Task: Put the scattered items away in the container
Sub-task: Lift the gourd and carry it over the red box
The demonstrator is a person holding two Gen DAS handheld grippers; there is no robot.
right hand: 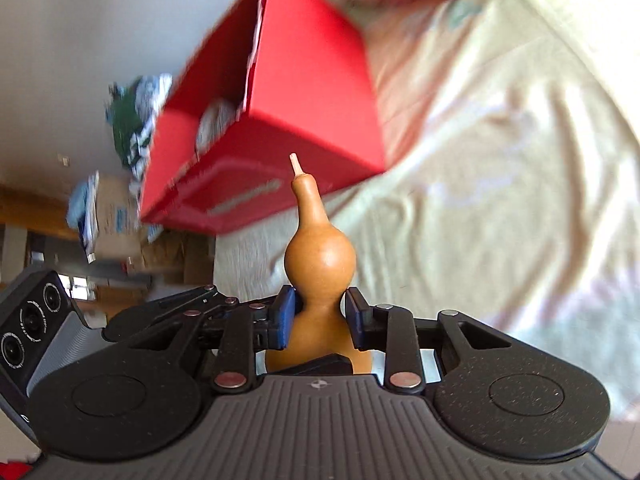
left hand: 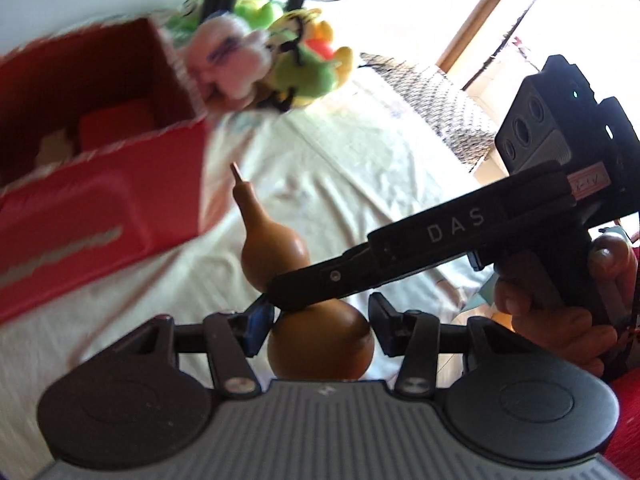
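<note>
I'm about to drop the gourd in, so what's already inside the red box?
Inside the red box there is a red block and something pale, too blurred to identify. The box walls hide the rest of the floor.

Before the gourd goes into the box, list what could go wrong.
1. The right gripper clamps only the gourd's narrow waist; that smooth, rounded skin could slip or pivot.
2. The left gripper brackets the lower bulb, jaws apparently apart, close to the right one; they could collide.
3. The thin stem could strike the red box's wall.
</note>
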